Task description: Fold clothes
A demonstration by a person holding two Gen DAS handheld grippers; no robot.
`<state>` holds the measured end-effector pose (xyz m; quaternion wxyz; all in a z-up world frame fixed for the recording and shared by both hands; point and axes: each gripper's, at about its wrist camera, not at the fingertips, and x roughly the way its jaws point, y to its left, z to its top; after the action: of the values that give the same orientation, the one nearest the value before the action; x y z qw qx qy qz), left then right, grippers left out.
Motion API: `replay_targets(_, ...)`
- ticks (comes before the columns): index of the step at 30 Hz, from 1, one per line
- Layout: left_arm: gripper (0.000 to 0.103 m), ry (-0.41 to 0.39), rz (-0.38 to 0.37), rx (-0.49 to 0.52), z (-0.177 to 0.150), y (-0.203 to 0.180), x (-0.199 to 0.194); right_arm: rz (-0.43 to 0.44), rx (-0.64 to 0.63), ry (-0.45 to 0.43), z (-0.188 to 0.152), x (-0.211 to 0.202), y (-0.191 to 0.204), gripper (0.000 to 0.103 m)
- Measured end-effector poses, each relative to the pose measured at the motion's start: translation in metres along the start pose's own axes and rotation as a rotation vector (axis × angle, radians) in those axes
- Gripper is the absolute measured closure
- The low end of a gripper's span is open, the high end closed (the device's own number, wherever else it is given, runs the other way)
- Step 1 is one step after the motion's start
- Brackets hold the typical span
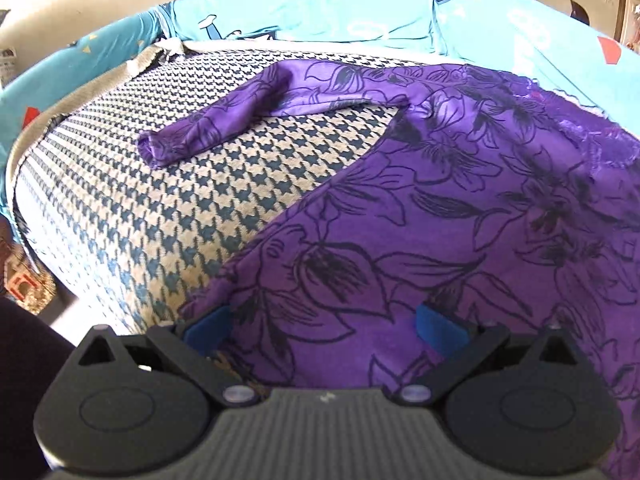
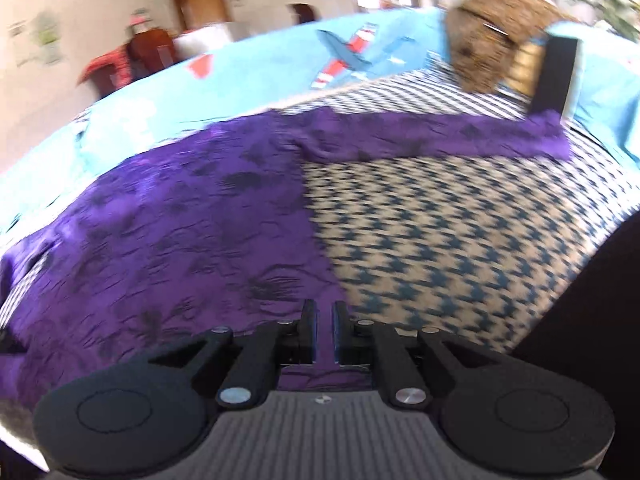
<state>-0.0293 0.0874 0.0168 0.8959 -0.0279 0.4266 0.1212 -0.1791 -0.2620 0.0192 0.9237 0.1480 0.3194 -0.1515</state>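
A: Where is the garment, and how does it lie?

B: The purple long-sleeved top printed with dark outlined flowers (image 1: 460,216) is spread on the houndstooth-patterned cover in cream and dark teal (image 1: 192,208), with light blue cartoon-print bedding (image 1: 340,8) along the cover's far edge. Its body runs from the near edge up to that far edge. From the left wrist view, one sleeve (image 1: 224,120) stretches toward the cover's far left corner, slightly bunched at the cuff. From the right wrist view the other sleeve (image 2: 440,136) runs along the far edge toward the far right corner, where a brown furry object (image 2: 484,48) sits.

A: And the two tools?

B: The left gripper (image 1: 324,320) has its blue-padded fingers (image 1: 438,320) spread wide over the hem at the near edge; cloth shows between them, nothing pinched. The right gripper (image 2: 324,330) has its fingers nearly pressed together, a thin gap left, over the side edge of the top's body near the hem. That view is blurred, so I cannot tell whether any cloth is caught in the gap.

A: So which step is this?

B: I would judge the very start of the fold: the top is laid out flat, sleeves out, no fold made.

A: What does the next move call for?

B: Likely a firm hold on both sides. The left needs to settle onto the hem and close on the fabric. Then both can bring a side or a sleeve across the body, keeping the thin cloth from dragging the cover.
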Motion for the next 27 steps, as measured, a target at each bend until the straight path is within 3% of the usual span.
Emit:
replay_targets(6,0.000,-0.003,0.034,-0.007,-0.003,0.000,-0.001,0.133,-0.093,0.021,-0.003,0.009,0.024,0.084)
replay_targets(8,0.000,-0.015,0.025,-0.005,-0.002,-0.001,-0.003,0.154,-0.099,0.038,-0.004,0.011,0.030,0.076)
replay_targets(16,0.000,-0.019,-0.004,0.042,-0.003,-0.016,-0.005,0.197,-0.112,0.109,-0.012,0.022,0.050,0.069)
replay_targets(27,0.000,0.033,-0.029,0.066,-0.016,-0.020,-0.006,0.210,-0.138,0.173,-0.015,0.028,0.061,0.044)
